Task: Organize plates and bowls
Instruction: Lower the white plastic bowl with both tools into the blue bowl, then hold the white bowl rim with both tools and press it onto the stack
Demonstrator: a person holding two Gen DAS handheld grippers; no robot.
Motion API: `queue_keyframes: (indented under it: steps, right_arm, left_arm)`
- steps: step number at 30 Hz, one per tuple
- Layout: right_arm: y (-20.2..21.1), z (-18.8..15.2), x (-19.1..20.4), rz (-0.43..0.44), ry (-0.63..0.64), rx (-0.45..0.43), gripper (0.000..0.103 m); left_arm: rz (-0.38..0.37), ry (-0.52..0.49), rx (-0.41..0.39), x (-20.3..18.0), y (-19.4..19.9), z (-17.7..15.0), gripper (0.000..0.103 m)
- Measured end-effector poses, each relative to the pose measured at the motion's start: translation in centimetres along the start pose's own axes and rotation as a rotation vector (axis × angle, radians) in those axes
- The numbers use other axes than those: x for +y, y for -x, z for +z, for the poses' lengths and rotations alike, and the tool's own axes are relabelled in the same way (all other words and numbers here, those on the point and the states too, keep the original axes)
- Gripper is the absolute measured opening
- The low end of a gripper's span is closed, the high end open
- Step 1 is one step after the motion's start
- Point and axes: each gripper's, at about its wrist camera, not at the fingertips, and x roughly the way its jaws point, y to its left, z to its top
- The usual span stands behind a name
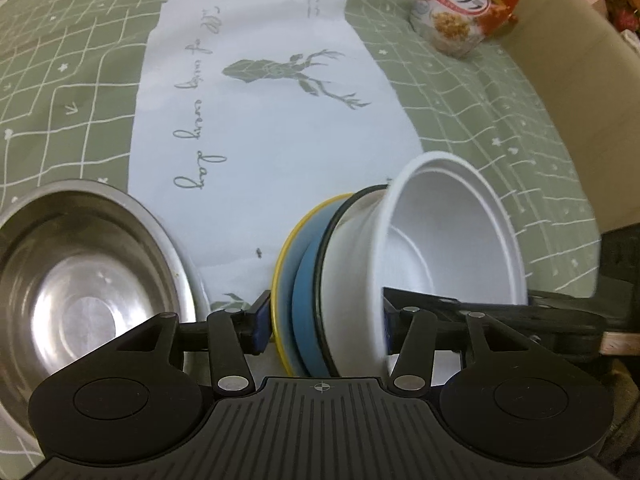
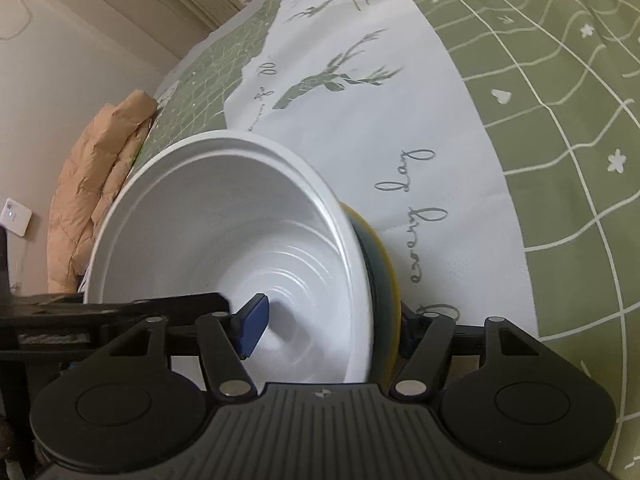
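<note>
White bowl [image 1: 424,240] nested on plates [image 1: 298,280], both tongs clamping the stack, green grid tablecloth [image 1: 80,100].

- My left wrist camera sits low behind my left gripper [image 1: 322,320], looking forward along the tablecloth [image 1: 80,92], very close to the white bowl [image 1: 440,240] at lower centre.
- My right wrist camera, rolled sideways, faces into that white bowl [image 2: 240,248], nearer.
- Both views share the bowl and the deer-print runner [image 1: 248,128].

We note a green grid tablecloth [image 1: 460,92], beige wall [image 2: 80,40] at ten o'clock, tan jacket [image 2: 100,168] below.
</note>
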Motion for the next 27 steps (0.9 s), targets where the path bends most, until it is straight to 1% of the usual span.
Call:
queue_keyframes:
  steps: [5, 8, 13, 17, 23, 27]
  right_arm:
    - [-0.2, 0.1, 0.6, -0.011, 0.004, 0.005, 0.065]
    - [-0.2, 0.2, 0.7, -0.019, 0.01, 0.011, 0.064]
    - [-0.4, 0.3, 0.4, -0.003, 0.007, 0.032, 0.064]
    - [-0.5, 0.2, 0.6, -0.008, 0.013, 0.038, 0.064]
    - [-0.4, -0.1, 1.7, -0.042, 0.021, 0.033, 0.067]
    - [-0.7, 0.0, 2.3, -0.04, 0.039, 0.04, 0.066]
  left_arm:
    - [-0.016, 0.026, 0.002, 1.0, -0.2, -0.2, 0.054]
    - [-0.006, 0.022, -0.001, 0.8, -0.3, -0.2, 0.054]
    - [0.005, 0.003, -0.011, 0.3, -0.2, -0.3, 0.055]
    - [-0.003, 0.003, -0.012, 0.6, -0.2, -0.5, 0.055]
    - [-0.031, 0.023, 0.021, 1.4, 0.1, -0.6, 0.053]
    - [-0.027, 0.029, 0.023, 1.9, 0.3, -0.9, 0.053]
